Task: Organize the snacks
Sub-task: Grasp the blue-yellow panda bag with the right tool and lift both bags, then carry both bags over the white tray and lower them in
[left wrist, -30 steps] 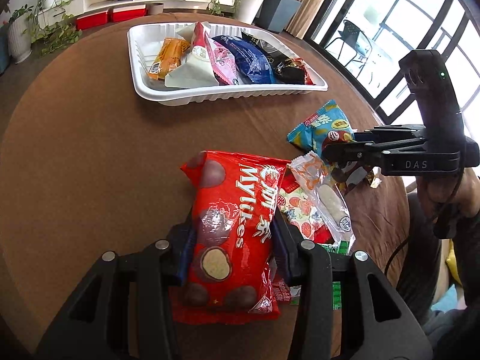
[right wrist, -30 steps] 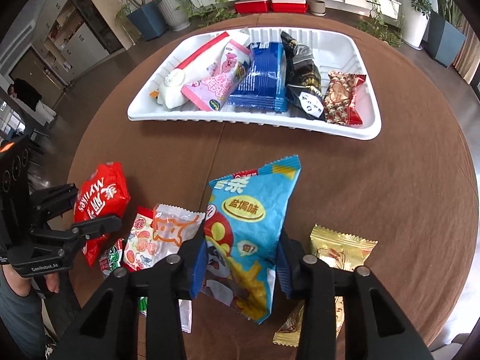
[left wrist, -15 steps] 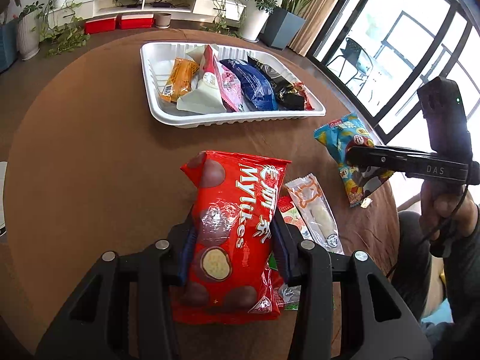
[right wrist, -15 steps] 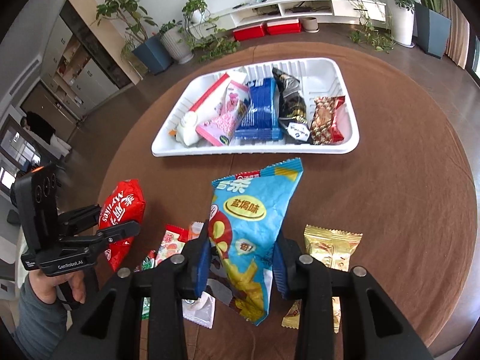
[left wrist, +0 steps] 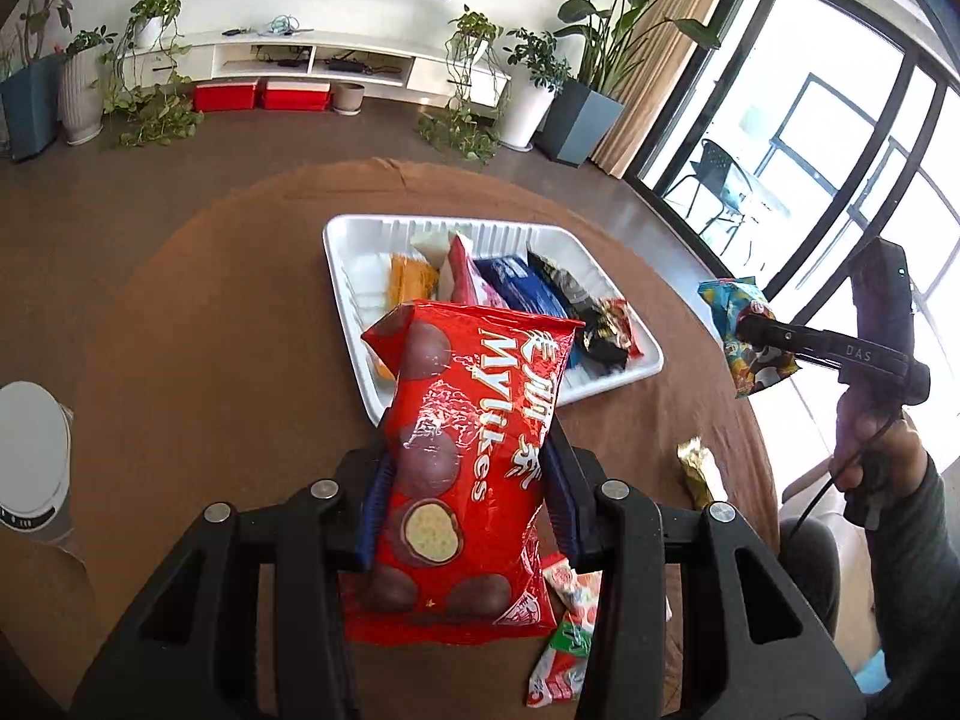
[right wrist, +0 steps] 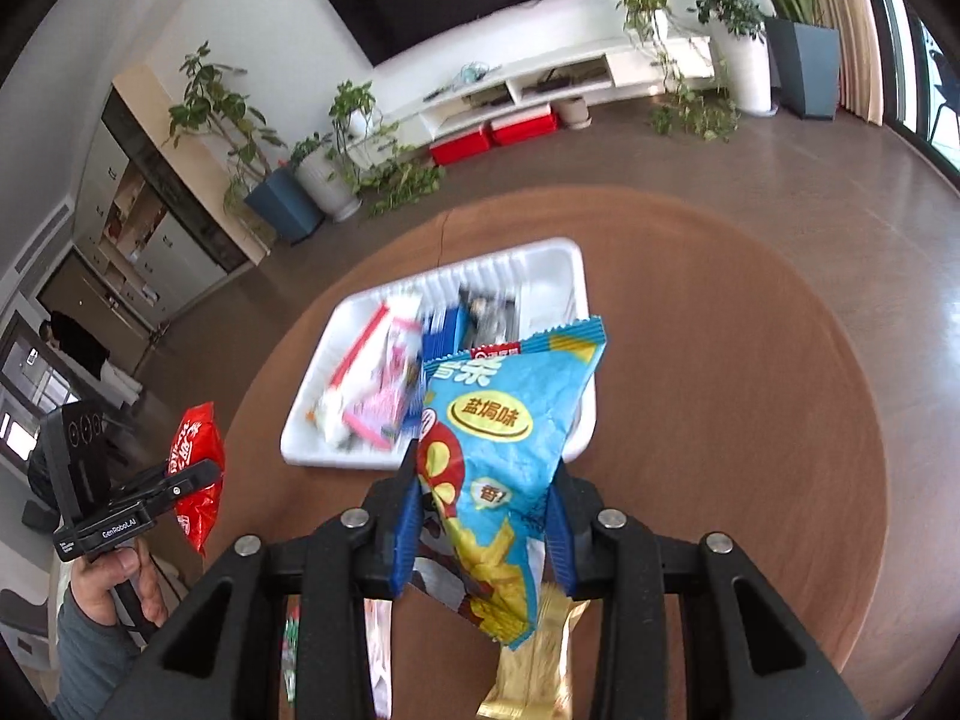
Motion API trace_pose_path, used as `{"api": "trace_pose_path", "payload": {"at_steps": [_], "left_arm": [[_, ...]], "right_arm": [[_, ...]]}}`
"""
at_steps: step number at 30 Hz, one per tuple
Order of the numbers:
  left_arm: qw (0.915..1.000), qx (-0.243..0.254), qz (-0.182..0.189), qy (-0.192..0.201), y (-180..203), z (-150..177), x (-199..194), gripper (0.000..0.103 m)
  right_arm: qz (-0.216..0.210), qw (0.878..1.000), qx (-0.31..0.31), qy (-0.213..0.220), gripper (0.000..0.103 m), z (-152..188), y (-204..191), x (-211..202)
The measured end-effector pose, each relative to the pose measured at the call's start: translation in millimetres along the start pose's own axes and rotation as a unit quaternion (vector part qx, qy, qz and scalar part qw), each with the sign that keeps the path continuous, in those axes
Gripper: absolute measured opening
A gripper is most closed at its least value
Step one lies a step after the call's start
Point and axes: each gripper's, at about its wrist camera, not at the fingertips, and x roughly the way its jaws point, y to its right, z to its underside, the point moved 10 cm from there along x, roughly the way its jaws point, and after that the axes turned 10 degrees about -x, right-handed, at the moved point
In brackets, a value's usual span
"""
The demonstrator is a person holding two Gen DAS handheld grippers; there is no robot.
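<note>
My left gripper (left wrist: 465, 504) is shut on a red Mylikes chocolate bag (left wrist: 465, 456), held up off the brown table. My right gripper (right wrist: 483, 516) is shut on a light blue chip bag (right wrist: 504, 438), also lifted clear. Each gripper shows in the other's view: the right gripper (left wrist: 750, 330) with the blue bag (left wrist: 735, 324) at the right, the left gripper (right wrist: 198, 474) with the red bag (right wrist: 195, 462) at the left. Beyond both stands a white tray (left wrist: 345, 252) (right wrist: 300, 444) with several packets inside.
On the table lie a gold packet (left wrist: 699, 471) (right wrist: 528, 666) and a red-green strawberry packet (left wrist: 567, 630). A white round device (left wrist: 30, 456) sits at the table's left edge. Plants, a TV shelf and red boxes stand on the floor beyond.
Both grippers have risen with their bags, so the table and tray look smaller and farther. The loose packets stayed on the table below.
</note>
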Motion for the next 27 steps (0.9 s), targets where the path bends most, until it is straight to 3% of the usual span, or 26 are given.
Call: {"api": "trace_pose_path", "payload": {"at_steps": [6, 12, 20, 27], "left_arm": [[0.9997, 0.004, -0.014, 0.021, -0.3, -58.8, 8.0, 0.04], [0.9986, 0.004, -0.051, 0.013, -16.6, -96.1, 48.0, 0.04], [0.9966, 0.011, -0.081, -0.013, -26.7, -95.6, 113.8, 0.04], [0.9964, 0.019, -0.079, -0.025, -25.8, -91.8, 150.3, 0.041]], "right_arm": [[-0.028, 0.998, -0.02, 0.046, 0.038, -64.8, 3.2, 8.8], [-0.021, 0.998, -0.056, 0.002, 0.038, -89.9, 11.5, 68.4], [-0.037, 0.995, -0.084, -0.045, 0.038, -83.6, 2.9, 126.6], [-0.044, 0.996, -0.045, -0.069, 0.038, -74.9, 21.3, 152.5]]}}
